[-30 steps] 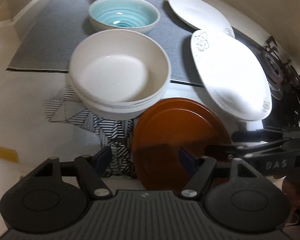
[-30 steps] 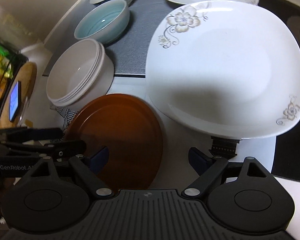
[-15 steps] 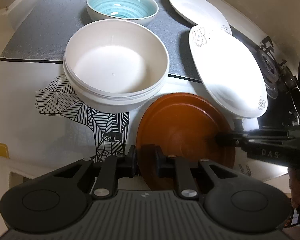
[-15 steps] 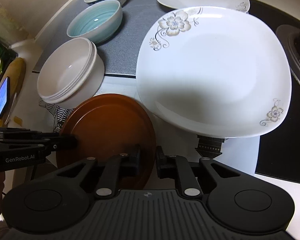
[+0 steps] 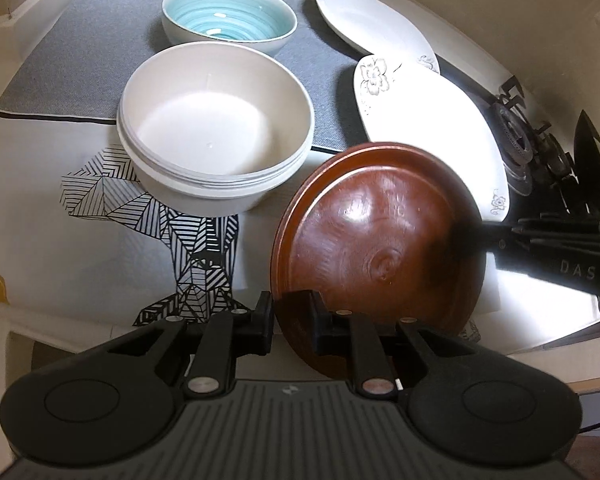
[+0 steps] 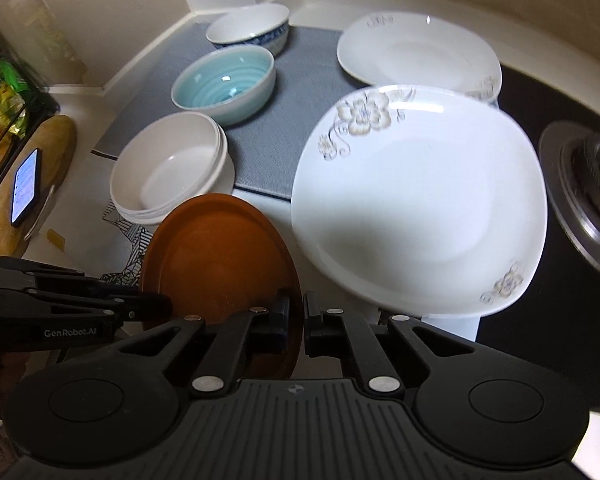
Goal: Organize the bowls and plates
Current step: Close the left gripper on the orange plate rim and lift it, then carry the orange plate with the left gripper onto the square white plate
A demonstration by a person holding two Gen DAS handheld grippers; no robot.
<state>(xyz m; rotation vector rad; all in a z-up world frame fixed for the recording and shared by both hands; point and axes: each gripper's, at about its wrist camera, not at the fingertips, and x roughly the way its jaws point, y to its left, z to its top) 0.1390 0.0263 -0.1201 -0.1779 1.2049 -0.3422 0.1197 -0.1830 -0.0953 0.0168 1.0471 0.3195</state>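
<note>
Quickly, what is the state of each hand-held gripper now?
Left hand-held gripper: closed on the brown plate rim.
Right hand-held gripper: closed on the same plate's opposite rim.

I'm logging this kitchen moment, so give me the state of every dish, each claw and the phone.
Brown plate: lifted, tilted, gripped on two edges.
Left claw: shut on its rim.
Right claw: shut on its rim.
Cream bowls: stacked, upright, empty.
Teal bowl: upright, empty.
Floral plate: empty.
Phone: screen lit.

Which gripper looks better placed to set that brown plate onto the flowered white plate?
Probably the right gripper: it grips the brown plate by the edge nearest the flowered white plate.
</note>
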